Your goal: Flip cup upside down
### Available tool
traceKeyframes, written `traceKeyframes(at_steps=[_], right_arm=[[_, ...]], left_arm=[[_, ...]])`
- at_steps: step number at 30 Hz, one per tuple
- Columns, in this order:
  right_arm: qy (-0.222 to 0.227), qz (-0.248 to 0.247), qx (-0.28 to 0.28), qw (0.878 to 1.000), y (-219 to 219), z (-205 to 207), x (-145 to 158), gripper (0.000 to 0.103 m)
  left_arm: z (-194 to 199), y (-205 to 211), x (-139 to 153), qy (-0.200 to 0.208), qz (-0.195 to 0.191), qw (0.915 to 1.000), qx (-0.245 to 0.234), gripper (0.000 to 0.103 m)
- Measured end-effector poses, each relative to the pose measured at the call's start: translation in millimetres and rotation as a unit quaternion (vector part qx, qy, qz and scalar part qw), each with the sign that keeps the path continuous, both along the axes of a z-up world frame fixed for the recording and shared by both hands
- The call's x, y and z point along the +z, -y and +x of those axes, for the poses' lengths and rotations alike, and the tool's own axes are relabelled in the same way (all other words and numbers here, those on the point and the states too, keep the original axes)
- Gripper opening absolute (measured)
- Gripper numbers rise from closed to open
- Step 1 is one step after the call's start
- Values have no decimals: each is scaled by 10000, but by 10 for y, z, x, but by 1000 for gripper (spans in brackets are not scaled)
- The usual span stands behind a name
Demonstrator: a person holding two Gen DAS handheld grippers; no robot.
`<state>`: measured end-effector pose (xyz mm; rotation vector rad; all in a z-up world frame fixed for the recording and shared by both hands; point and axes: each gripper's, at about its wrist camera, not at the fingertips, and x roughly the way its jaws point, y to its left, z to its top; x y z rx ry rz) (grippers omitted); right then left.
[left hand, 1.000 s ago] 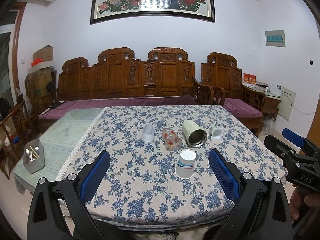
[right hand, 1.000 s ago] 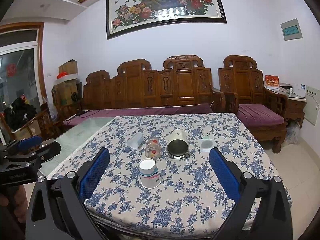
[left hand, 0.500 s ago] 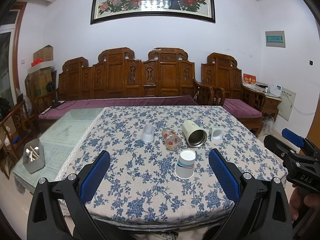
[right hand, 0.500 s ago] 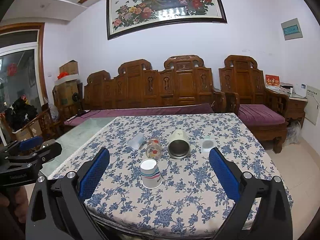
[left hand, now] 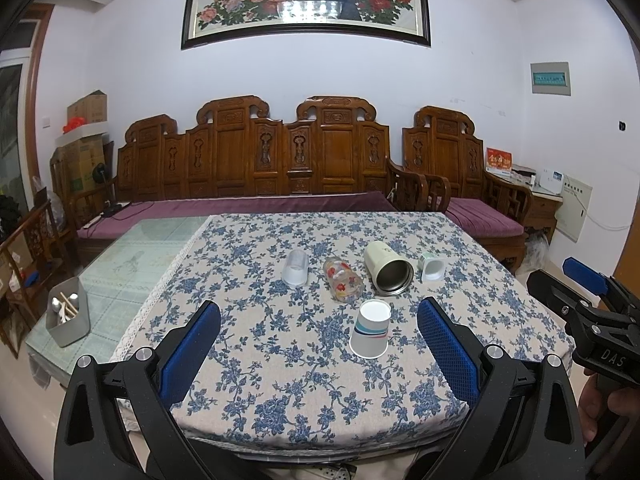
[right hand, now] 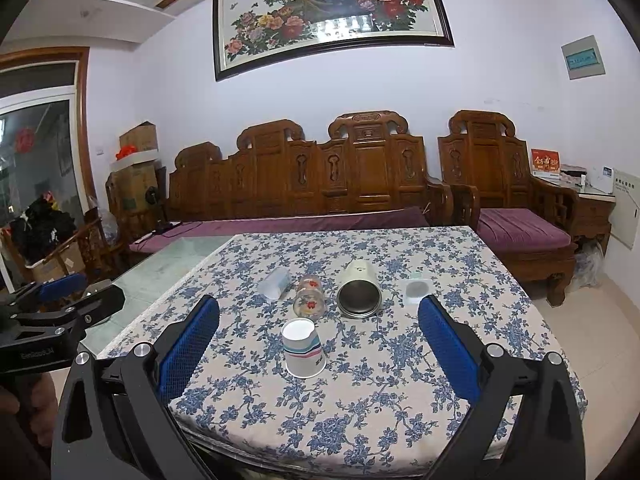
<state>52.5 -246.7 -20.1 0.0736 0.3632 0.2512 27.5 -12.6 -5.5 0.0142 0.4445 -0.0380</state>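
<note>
A white paper cup with blue and red stripes (left hand: pixel 371 334) stands upside down, rim on the floral tablecloth; it also shows in the right wrist view (right hand: pixel 303 347). Behind it lie several cups on their sides: a clear plastic cup (left hand: pixel 295 268), a glass with red flowers (left hand: pixel 343 283), a cream steel-lined tumbler (left hand: pixel 388 267) and a small white cup (left hand: pixel 431 267). My left gripper (left hand: pixel 318 334) is open and empty, held back over the table's near edge. My right gripper (right hand: pixel 319 330) is open and empty too, also short of the cups.
The table (left hand: pixel 304 400) with the blue-flowered cloth has a glass-topped part on its left (left hand: pixel 148 256). A grey utensil holder (left hand: pixel 67 317) stands at that left edge. Carved wooden benches with purple cushions (left hand: pixel 256 204) line the far wall.
The right wrist view has drifted slightly, so the cups sit a little lower and closer. The left view is unchanged.
</note>
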Motion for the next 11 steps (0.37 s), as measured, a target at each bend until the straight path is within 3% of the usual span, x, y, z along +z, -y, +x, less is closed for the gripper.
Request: traceKeyframes(at_steps=[11], right_arm=[[4, -4, -1, 10000, -4, 7, -1, 100]], left_arm=[[0, 0, 3, 6, 2, 10000, 8, 95]])
